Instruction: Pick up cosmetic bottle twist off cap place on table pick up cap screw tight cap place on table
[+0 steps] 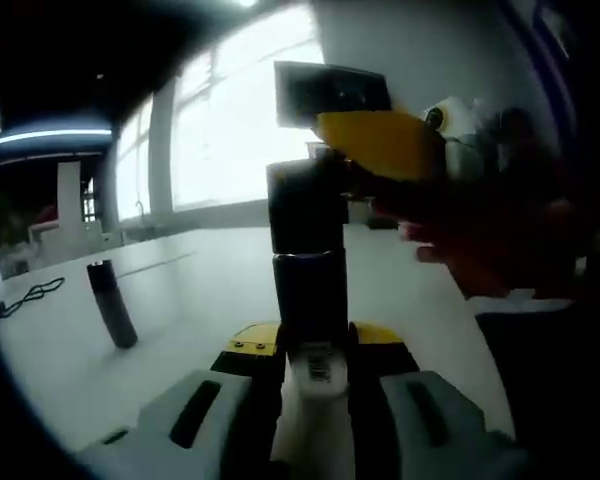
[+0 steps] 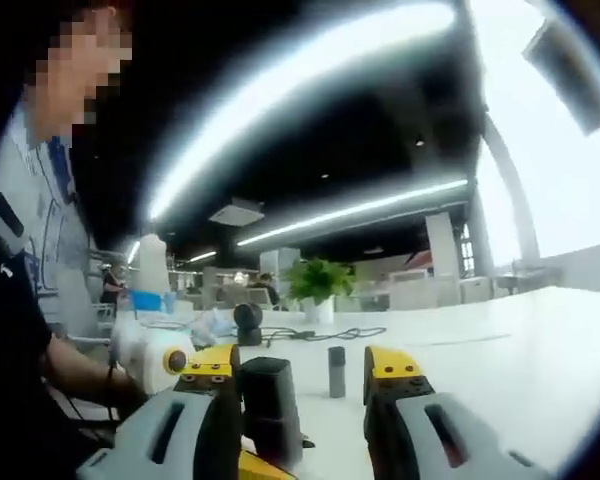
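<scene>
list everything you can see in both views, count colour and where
cosmetic bottle: 1, black, upright between left gripper jaws
cap: 1, black, atop the bottle, at right gripper jaws
second bottle: 1, dark, standing on table, left
cable: 1, black, table's far left edge
plant: 1, green, far across table
left gripper: grey and yellow, holding bottle
right gripper: yellow, at the cap
hand: 1, holding right gripper

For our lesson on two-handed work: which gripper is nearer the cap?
Right. The right gripper has the cap between its jaws; the left gripper holds the bottle lower down, below the cap.
</scene>
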{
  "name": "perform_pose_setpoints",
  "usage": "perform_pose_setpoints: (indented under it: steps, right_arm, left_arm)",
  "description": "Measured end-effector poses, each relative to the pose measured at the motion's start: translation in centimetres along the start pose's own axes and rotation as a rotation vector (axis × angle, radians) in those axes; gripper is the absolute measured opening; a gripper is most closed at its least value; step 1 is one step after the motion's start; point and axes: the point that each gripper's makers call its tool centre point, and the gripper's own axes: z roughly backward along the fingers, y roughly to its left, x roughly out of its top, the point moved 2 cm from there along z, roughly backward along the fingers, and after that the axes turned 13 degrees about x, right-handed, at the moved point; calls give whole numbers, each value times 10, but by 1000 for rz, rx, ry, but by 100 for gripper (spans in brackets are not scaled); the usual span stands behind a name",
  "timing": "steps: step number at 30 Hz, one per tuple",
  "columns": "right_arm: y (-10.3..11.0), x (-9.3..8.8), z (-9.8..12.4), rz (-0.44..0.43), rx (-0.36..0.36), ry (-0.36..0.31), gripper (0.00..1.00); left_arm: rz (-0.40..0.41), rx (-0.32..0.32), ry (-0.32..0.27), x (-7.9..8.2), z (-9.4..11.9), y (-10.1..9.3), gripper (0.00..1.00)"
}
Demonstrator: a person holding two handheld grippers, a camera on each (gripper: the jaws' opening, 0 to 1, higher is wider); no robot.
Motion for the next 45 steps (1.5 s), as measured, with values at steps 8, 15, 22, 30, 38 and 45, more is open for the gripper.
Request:
perform_pose_setpoints:
  steps: [8, 15, 22, 30, 38, 45]
  right_arm:
    - [3, 0, 6, 51, 231, 110, 44]
    - [2, -2, 12, -28, 398, 133, 44]
    - [5, -6, 4, -64, 563, 160, 42]
    - [-13, -5, -5, -121, 659, 154, 40]
    - [-11, -15, -17, -122, 711, 198, 36]
    - [-20, -22, -22, -145, 815, 209, 31]
  left_arm:
    - [-1, -10, -3, 0, -3, -1, 15]
    - [3, -42, -2, 0, -7, -1, 15]
    - [1, -71, -4, 0, -13, -2, 15]
    - [-5, -85, -7, 1, -17, -2, 15]
    - [-11, -56, -5, 0, -29, 8, 15]
    - [-14, -86, -8, 1, -38, 10, 15]
